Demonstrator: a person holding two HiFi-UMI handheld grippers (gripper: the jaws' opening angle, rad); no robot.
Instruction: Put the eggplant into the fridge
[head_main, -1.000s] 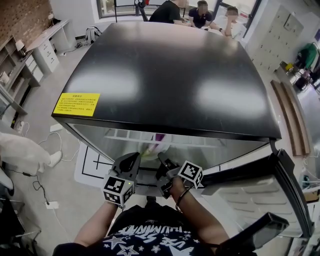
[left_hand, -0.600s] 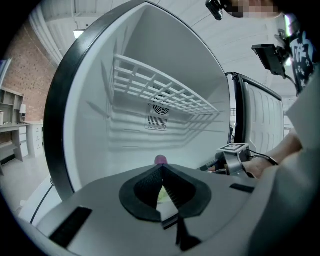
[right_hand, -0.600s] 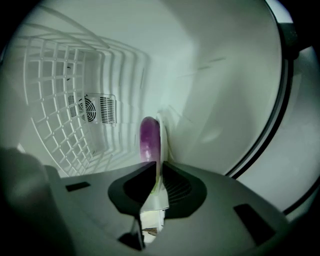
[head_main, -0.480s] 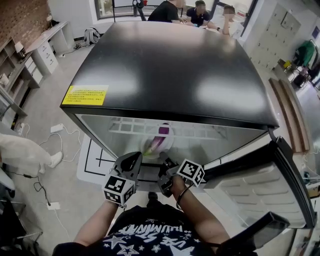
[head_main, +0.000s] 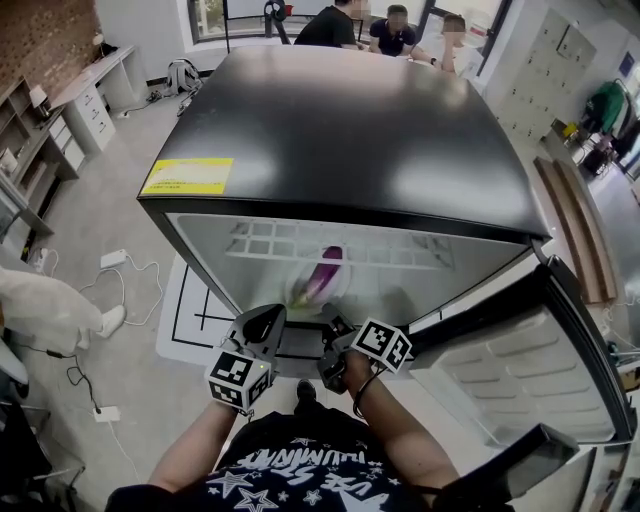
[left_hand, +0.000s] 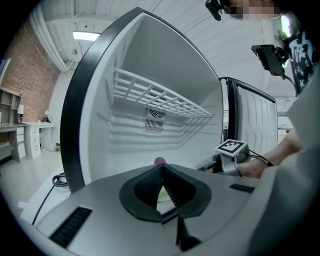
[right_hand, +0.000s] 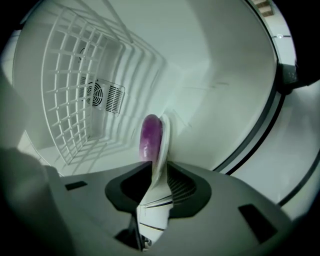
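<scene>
A purple eggplant (head_main: 326, 268) lies on a white plate (head_main: 306, 292) held out in the open fridge (head_main: 340, 130), under its wire shelf (head_main: 300, 243). My right gripper (head_main: 330, 335) is shut on the plate's near rim. In the right gripper view the plate (right_hand: 162, 150) stands edge-on between the jaws of the right gripper (right_hand: 155, 172), with the eggplant (right_hand: 150, 135) against it. My left gripper (head_main: 262, 325) hangs just left of it, shut and holding nothing. In the left gripper view the left gripper (left_hand: 161, 169) faces the fridge, and only the eggplant's tip (left_hand: 160, 161) shows above it.
The fridge door (head_main: 510, 360) stands open at the right. Inside are white walls, a wire shelf (right_hand: 70, 75) and a fan vent (right_hand: 102, 95) on the back wall. Cables (head_main: 120, 270) lie on the floor at the left. People sit at a table (head_main: 400, 30) behind the fridge.
More of the fridge's inside now shows in the head view. The plate with the eggplant has moved deeper under the wire shelf. Both grippers stay side by side at the opening.
</scene>
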